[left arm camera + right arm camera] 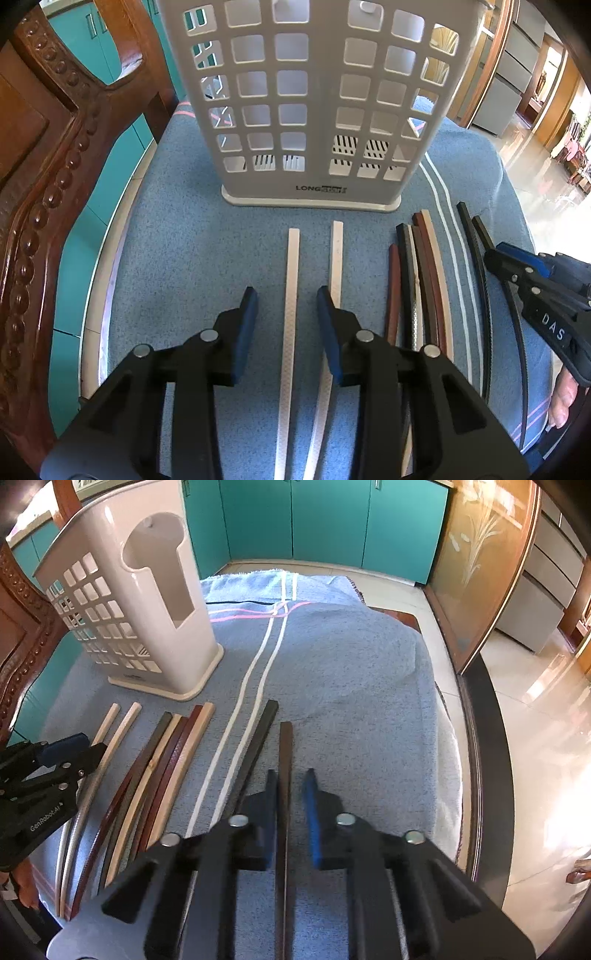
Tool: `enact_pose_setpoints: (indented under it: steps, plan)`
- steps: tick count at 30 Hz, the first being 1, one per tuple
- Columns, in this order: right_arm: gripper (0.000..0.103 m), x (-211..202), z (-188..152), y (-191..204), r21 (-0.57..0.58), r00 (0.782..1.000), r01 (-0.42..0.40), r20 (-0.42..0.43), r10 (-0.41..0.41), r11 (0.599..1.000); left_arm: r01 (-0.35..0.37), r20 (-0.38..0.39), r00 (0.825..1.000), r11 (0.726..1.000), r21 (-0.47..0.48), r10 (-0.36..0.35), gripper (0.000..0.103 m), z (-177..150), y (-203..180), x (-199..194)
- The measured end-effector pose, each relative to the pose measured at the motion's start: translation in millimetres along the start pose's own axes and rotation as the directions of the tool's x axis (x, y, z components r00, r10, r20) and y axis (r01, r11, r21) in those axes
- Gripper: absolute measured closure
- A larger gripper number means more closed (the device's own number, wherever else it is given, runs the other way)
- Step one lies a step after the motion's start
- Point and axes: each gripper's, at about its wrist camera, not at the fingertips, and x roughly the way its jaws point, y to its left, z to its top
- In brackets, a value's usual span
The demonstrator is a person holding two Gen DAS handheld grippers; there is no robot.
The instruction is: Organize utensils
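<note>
Utensil sorting setup on a round desk (pixel 487 760) with a blue towel (pixel 351 672) spread over it. The white slotted holder (pixel 328 92) stands upright at the far side of the towel, two compartments, and as far as I can see through the holes nothing is in it. All the chopsticks lie flat on the towel in front of it, pointing roughly toward the holder.

Left tongs (pixel 286 295) are spread and angled down over the two white ones. One white chopstick (pixel 291 258) runs right up the gap between the pads with clear towel on both sides of it, so nothing is gripped. The second white chopstick (pixel 337 243) lies just beside it and disappears under the right-side finger.

To the right of that is the mixed bundle (pixel 424 277) – brown, black and cream sticks all lying against each other, curved by the fisheye.

Right tongs (pixel 290 775) are past the towel's white stripes, over the last pair. They're only slightly apart, with the dark brown chopstick (pixel 285 746) in the gap. It sits close against the left pad, but a sliver of towel shows between it and the right pad – so not pinched. The black chopstick (pixel 258 738) lies just to its left, outside the tongs.

Carved wooden chair (pixel 55 184) stands on the left, teal cabinets (pixel 332 517) behind.
</note>
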Motion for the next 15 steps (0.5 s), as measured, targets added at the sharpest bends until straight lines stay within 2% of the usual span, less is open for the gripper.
enact_pose_setpoints:
  steps: [1,3,7,10,13,15]
  plan:
    - [0.096,-0.2,0.1,-1.9,0.007,1.0,-0.004,0.002,0.004,1.0,0.006,0.001,1.0,1.0,-0.001,-0.006,0.079,-0.4,-0.2,-0.8]
    - [0.096,0.0,-0.3,-4.4,0.027,1.0,-0.029,0.004,0.029,0.999,0.008,0.004,1.0,1.0,0.006,-0.008,0.095,-2.6,-1.2,-3.2]
    - [0.096,-16.3,3.7,-11.3,0.043,0.997,-0.05,0.064,0.047,0.998,0.014,0.03,0.999,1.0,0.009,-0.015,0.096,-4.0,-3.7,-10.4]
    - [0.096,-46.6,3.6,-15.4,0.048,0.987,-0.089,0.139,0.082,0.995,0.021,0.091,0.996,1.0,0.014,-0.022,0.096,-5.7,-2.7,-34.0]
    - [0.096,-93.4,2.2,-18.4,0.024,0.961,-0.148,0.241,0.138,0.989,0.057,0.169,0.984,0.998,0.01,-0.058,0.096,-10.2,2.6,-71.8]
    - [0.096,-127.8,-0.4,-21.7,0.004,0.934,-0.187,0.31,0.176,0.982,0.078,0.227,0.971,0.997,0.014,-0.079,0.096,-14.1,6.8,-99.8]
